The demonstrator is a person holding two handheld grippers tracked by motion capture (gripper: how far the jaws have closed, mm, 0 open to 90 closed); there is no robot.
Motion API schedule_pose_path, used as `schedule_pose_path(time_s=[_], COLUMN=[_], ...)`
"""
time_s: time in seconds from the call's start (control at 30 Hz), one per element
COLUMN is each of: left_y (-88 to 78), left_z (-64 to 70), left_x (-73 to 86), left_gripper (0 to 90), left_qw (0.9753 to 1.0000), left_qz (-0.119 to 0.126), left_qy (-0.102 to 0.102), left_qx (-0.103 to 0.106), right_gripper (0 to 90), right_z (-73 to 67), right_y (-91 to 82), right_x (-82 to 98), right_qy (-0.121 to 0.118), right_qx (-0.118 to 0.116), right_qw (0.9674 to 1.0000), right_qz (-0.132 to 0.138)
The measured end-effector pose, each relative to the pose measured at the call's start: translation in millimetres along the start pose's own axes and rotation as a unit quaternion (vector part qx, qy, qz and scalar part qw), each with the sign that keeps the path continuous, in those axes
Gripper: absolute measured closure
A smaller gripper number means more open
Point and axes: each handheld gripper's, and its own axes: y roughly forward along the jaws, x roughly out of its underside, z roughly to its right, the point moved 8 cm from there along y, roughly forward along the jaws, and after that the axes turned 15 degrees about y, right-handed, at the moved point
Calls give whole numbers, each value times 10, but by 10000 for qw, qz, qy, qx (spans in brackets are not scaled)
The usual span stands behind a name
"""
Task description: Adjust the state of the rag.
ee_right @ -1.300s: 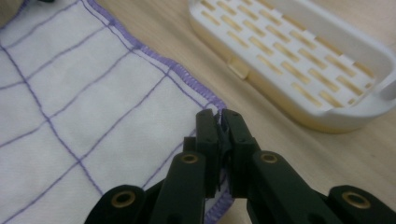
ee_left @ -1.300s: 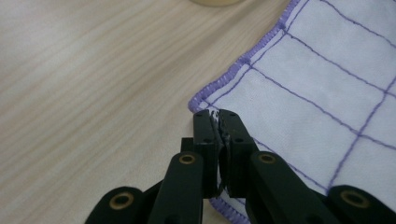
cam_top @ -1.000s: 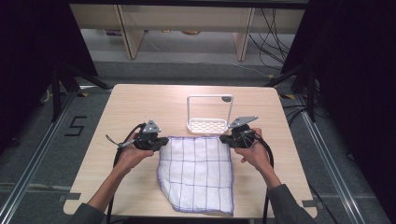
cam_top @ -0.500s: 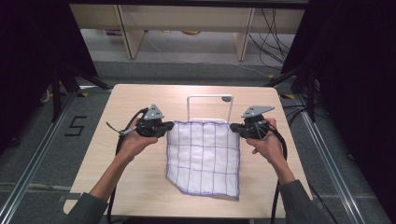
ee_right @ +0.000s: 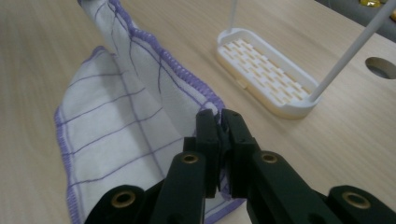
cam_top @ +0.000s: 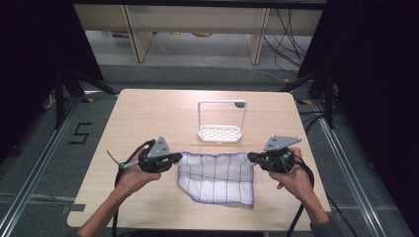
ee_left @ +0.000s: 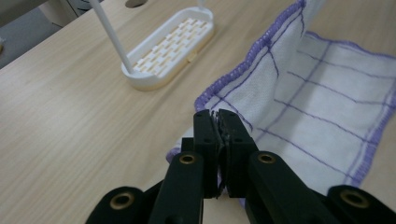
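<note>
Two grippers hold one cloth [cam_top: 217, 177], and the cloth hangs between them. The left gripper [cam_top: 174, 159] has its jaws squeezed tight on the cloth's left top corner. The right gripper [cam_top: 253, 157] has its jaws squeezed tight on the right top corner. In the left gripper view the black jaws of the left gripper [ee_left: 219, 122] pinch the purple hem, and the white cloth [ee_left: 308, 88] runs away to the right. In the right gripper view the right gripper [ee_right: 220, 120] pinches the hem too, and the cloth [ee_right: 121, 116] runs away to the left.

The top edge of the cloth is pulled almost straight from one gripper to the other. That is its long line, and it goes side to side across the table [cam_top: 148, 118]. The rest of the cloth droops down toward the person, and its low end seems to rest on the wood.

Just past the cloth stands a white rack [cam_top: 220, 123] with a tall thin frame over a flat tray with holes. It sits a bit farther from the person, about in the middle between the two grippers. Both grippers look about as near to it as each other.

I think the cloth is meant to go over the top bar of the rack. The bar runs the same way as the cloth's top edge, so both hands would need to go up and forward together.
</note>
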Motion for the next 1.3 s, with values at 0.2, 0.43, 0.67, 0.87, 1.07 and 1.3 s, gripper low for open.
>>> schedule_pose_path(time_s=[0.2,0.43,0.67,0.87,1.07,1.3], left_y=[15,71,-4,38,-65,30], left_z=[338,538,708,860,747,243], left_x=[201,347,376,491,375,251], left_gripper=[862,857,851,761,476,392], left_qw=[9996,9990,9988,9971,9974,9962], left_qz=[-114,-116,-94,-344,11,49], left_qy=[111,-1,46,139,-461,-838], left_qx=[224,438,469,668,545,220], right_gripper=[866,864,860,751,496,429], right_z=[-244,-350,-445,-524,-551,-197], right_y=[-63,40,-3,47,-43,-97], right_x=[325,659,830,1054,1045,611], right_qy=[-112,-86,-49,-4,294,903], right_qx=[-129,-224,-342,-511,-493,33], right_qw=[9998,9987,9981,9953,9965,9957], right_qz=[-129,-459,-516,-818,-608,-179])
